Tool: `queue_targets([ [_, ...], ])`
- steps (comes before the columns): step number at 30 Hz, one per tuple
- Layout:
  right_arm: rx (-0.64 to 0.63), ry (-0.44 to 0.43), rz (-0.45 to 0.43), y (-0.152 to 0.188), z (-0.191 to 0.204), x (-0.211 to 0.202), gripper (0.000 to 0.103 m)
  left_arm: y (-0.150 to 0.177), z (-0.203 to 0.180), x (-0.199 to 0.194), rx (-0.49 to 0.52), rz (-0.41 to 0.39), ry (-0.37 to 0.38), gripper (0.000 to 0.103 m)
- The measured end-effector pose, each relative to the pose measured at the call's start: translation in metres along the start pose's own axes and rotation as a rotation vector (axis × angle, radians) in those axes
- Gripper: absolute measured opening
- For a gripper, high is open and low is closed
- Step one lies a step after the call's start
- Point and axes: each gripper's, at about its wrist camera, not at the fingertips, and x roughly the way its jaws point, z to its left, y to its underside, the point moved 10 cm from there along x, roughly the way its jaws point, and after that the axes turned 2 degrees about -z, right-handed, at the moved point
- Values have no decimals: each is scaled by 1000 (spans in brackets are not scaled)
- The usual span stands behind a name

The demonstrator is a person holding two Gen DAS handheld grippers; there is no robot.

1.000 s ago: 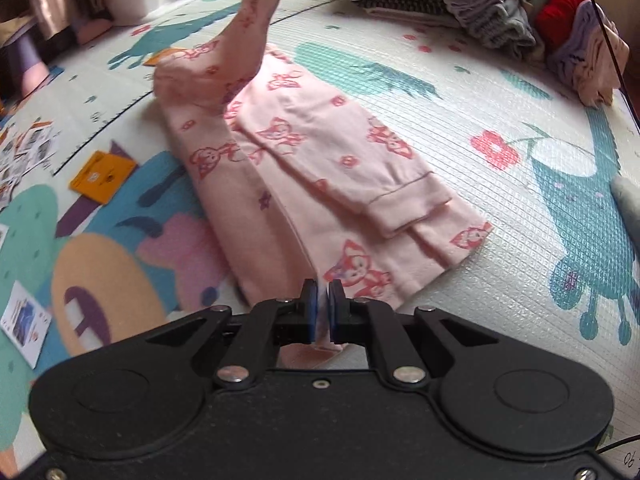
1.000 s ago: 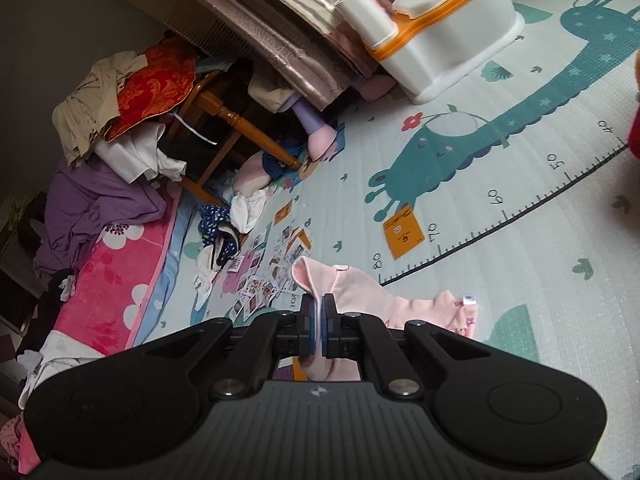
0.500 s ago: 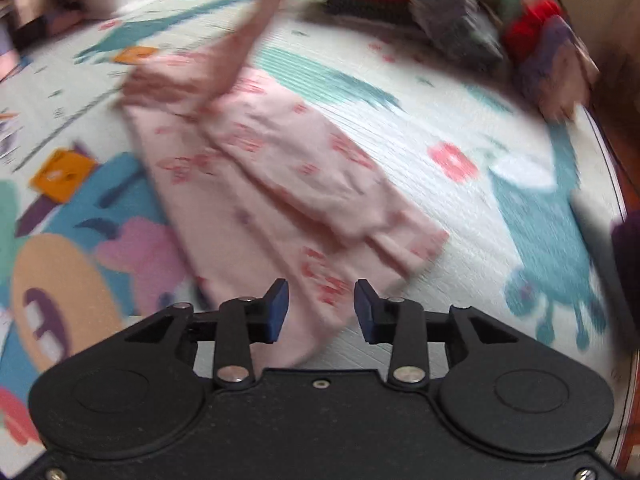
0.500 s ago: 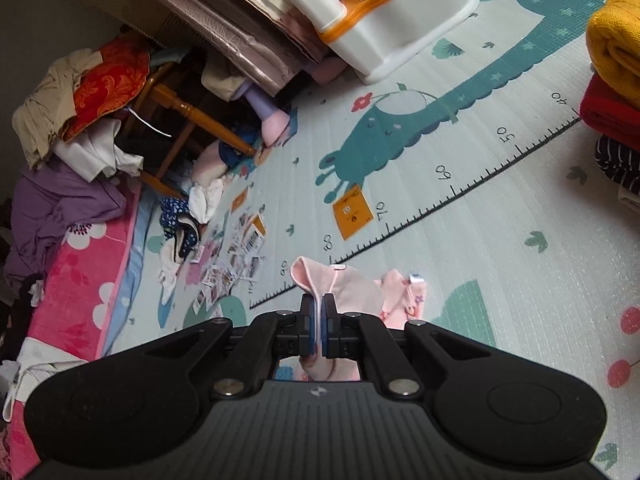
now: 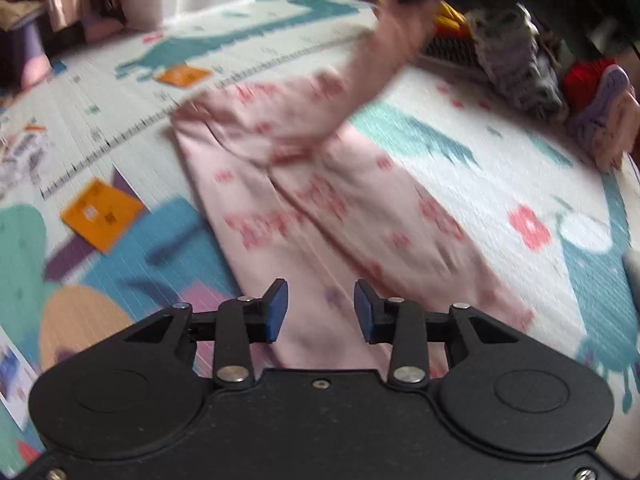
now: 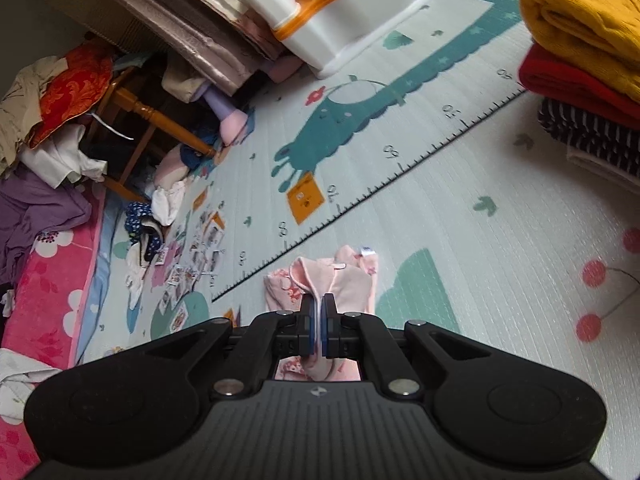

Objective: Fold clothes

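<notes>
A pink garment (image 5: pixel 320 200) with red prints lies flat on the play mat (image 5: pixel 500 160), partly folded. One sleeve (image 5: pixel 384 48) is lifted off it toward the upper right in the blurred left wrist view. My left gripper (image 5: pixel 321 312) stands open just above the garment's near hem, with nothing pressed between its blue pads. In the right wrist view my right gripper (image 6: pixel 319 320) is shut on a fold of the pink garment (image 6: pixel 344 280), and the cloth hangs bunched around and below the pads.
A stack of folded clothes (image 6: pixel 580 40) sits at the mat's right edge, with a looser pile (image 5: pixel 516 52) beside it. A white and orange box (image 6: pixel 352 20) stands at the far end. An orange card (image 5: pixel 100 216) and scattered cards (image 6: pixel 196 248) lie to the left, near a wooden chair (image 6: pixel 160 120).
My left gripper let go of the garment's hem, opened and drew away from it. The right gripper sank with the sleeve, which now leans to the right instead of standing up.
</notes>
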Motion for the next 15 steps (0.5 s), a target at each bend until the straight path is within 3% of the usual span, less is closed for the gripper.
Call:
queue_targets([
  [4,-32,63,8,12,-3,2,5,-19,19,4,-8,-42,-32,35],
  [7,-17,104,34,27,-10,6,6,-45,38,11,61,-80,-60,35],
  [9,-1,113,54,36,-13,10,6,-68,54,19,112,-108,-85,23],
  [15,-50,131,79,48,-6,17,6,-136,103,53,86,-129,-145,15],
])
